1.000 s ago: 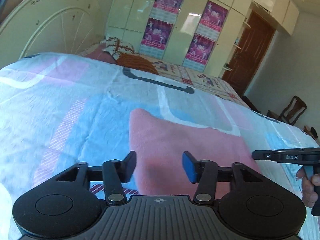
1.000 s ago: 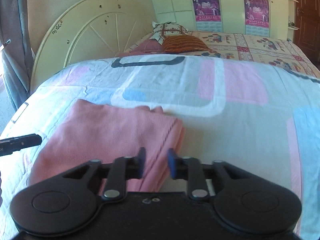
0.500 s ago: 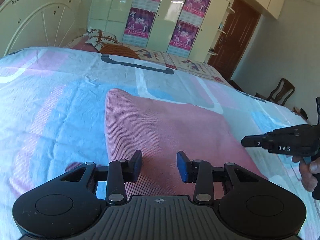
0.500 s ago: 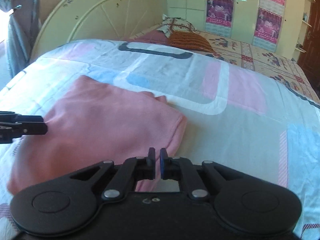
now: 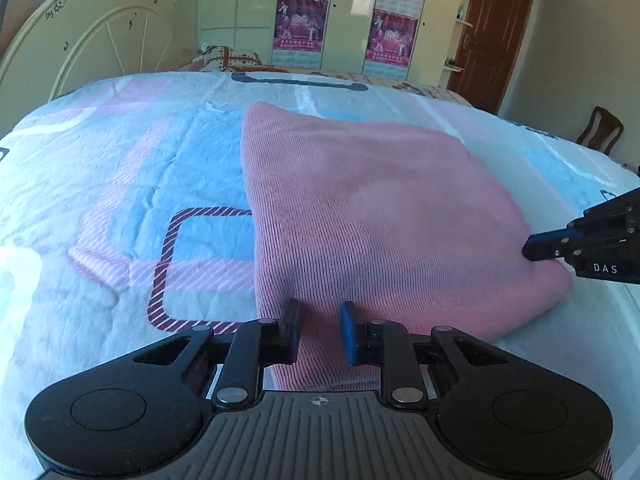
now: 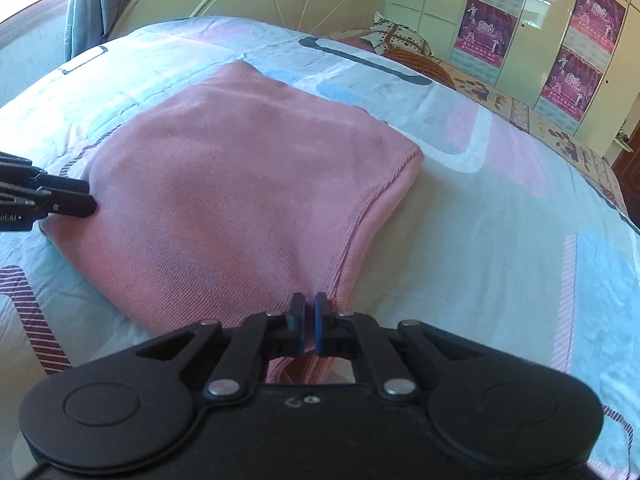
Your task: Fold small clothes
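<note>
A folded pink knit cloth (image 5: pixel 380 208) lies flat on the patterned bed cover (image 5: pixel 120 184). My left gripper (image 5: pixel 322 326) sits low over the cloth's near left corner. Its jaws are closing with the fabric between them, and a gap still shows beside each pad. From the right wrist view that gripper (image 6: pixel 86 204) reaches in at the cloth's (image 6: pixel 240 184) left corner. My right gripper (image 6: pixel 309 320) is shut on the near right corner, where the fabric puckers up into the pads. The left wrist view shows it (image 5: pixel 530 246) at the cloth's right corner.
A cream headboard (image 5: pixel 100 40) stands at the bed's far end, with pillows (image 6: pixel 400 36) beside it. Behind are wardrobe doors with purple posters (image 5: pixel 344 12), a brown door (image 5: pixel 492 32) and a wooden chair (image 5: pixel 600 130). The bed cover (image 6: pixel 500 208) stretches wide to the right.
Both grippers came down and forward onto the cloth's near corners. The right jaws went from a small gap to shut on the fabric. The left jaws narrowed.
</note>
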`<action>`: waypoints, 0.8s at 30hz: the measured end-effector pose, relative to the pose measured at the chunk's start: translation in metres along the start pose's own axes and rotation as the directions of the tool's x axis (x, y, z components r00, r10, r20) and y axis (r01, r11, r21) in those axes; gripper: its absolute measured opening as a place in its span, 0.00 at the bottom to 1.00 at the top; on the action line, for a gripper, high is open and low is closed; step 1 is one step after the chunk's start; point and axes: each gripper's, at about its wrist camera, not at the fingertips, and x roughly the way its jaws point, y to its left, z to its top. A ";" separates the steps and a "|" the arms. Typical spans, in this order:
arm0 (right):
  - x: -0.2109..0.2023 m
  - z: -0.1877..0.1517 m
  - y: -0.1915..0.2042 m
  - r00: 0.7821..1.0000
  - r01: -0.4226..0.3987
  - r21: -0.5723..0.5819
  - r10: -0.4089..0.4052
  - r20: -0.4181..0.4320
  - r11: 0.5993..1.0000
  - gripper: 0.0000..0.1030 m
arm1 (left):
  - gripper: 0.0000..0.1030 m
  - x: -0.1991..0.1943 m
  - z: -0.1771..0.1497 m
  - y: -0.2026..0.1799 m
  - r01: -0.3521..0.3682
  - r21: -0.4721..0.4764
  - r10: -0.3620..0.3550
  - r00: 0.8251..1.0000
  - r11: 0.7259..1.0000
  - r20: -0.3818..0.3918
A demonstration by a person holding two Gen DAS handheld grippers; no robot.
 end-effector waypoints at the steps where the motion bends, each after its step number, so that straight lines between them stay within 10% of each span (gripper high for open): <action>1: 0.000 -0.001 0.002 1.000 0.015 -0.010 -0.015 0.003 1.000 0.01 | 0.22 -0.004 0.000 -0.001 -0.005 -0.007 0.005 1.000 1.000 0.003; 24: -0.038 -0.035 0.011 0.999 0.001 0.149 -0.008 0.049 0.989 0.03 | 0.22 -0.052 -0.023 -0.036 -0.110 -0.029 0.112 0.993 0.993 0.047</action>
